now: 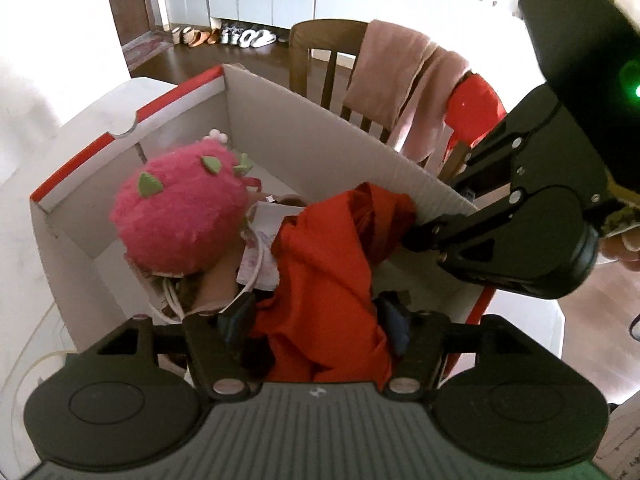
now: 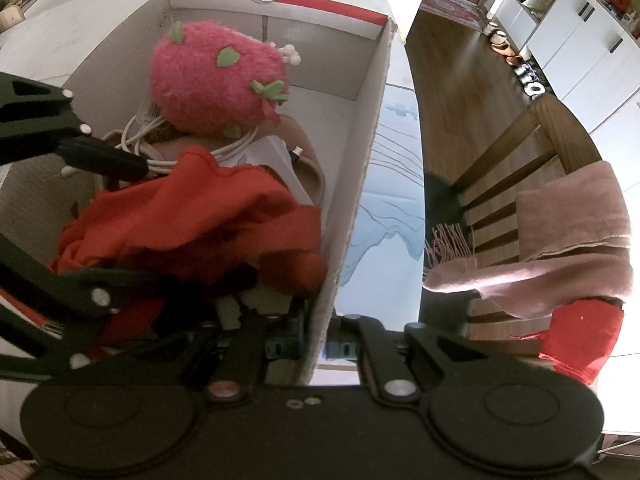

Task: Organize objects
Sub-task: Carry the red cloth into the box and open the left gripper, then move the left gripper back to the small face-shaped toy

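The left hand-held gripper [image 1: 316, 320] has its jaws spread around the red cloth [image 1: 332, 264], which bulges up between them; the pads no longer look pressed into it, so I read this as the release. The right hand-held gripper [image 2: 304, 344] is pressed together on the near right wall of the box [image 2: 360, 184], one finger inside and one outside, steadying it (in the left view its fingers reach in over the rim at the right).

The cloth lies bunched in the near end of the box, partly draped over a white cable [image 2: 160, 160] and a pale flat item I cannot identify. Further in, the pink plush [image 1: 180, 216] sits on top of the clutter toward the far left corner. The box stands on a white counter [image 2: 48, 52], with a wooden chair [image 1: 328, 64] hung with a pink scarf [image 1: 392, 80] beyond.

To finish this step well, I would lift the left jaws straight up, spread wide, so no fold snags on a pad and drags the cloth back out. Keep the right grip firm until the left is clear; the cardboard wall is thin and may flex. A light push down afterward might settle the cloth below the rim.
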Motion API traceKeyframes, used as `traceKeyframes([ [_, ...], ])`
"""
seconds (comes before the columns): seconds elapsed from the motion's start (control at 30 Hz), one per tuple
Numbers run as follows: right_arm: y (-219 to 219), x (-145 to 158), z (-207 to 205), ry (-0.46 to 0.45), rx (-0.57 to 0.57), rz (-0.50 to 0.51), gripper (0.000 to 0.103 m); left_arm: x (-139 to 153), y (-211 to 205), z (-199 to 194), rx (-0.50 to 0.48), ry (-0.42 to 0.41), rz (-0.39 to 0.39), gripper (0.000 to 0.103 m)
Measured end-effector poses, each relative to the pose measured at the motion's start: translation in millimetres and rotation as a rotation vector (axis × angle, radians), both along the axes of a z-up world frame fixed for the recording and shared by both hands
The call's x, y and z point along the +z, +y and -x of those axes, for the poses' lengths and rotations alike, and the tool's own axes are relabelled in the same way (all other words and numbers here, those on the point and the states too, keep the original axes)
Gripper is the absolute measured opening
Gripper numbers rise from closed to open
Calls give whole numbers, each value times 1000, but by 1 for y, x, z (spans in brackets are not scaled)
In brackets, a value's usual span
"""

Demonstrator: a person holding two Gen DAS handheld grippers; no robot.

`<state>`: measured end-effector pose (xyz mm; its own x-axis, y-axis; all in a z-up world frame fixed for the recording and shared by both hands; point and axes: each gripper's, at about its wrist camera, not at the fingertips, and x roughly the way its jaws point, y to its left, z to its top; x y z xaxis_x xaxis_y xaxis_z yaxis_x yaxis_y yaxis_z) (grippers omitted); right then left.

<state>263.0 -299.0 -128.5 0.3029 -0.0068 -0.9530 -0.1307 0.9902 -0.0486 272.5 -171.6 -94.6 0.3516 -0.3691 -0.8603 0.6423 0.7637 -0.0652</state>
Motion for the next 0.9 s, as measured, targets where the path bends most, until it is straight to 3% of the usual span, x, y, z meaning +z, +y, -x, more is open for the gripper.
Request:
traceKeyframes([
  [0.6, -1, -1, -1, 0, 0, 1, 6, 67, 62, 35, 131, -95, 129, 66],
  [0.8, -2, 0, -1, 1, 0, 2, 7, 81, 100, 48, 221, -130, 133, 66],
  [0.9, -4, 0, -1, 2, 0, 3, 7, 83, 121, 55, 270, -142, 125, 71],
])
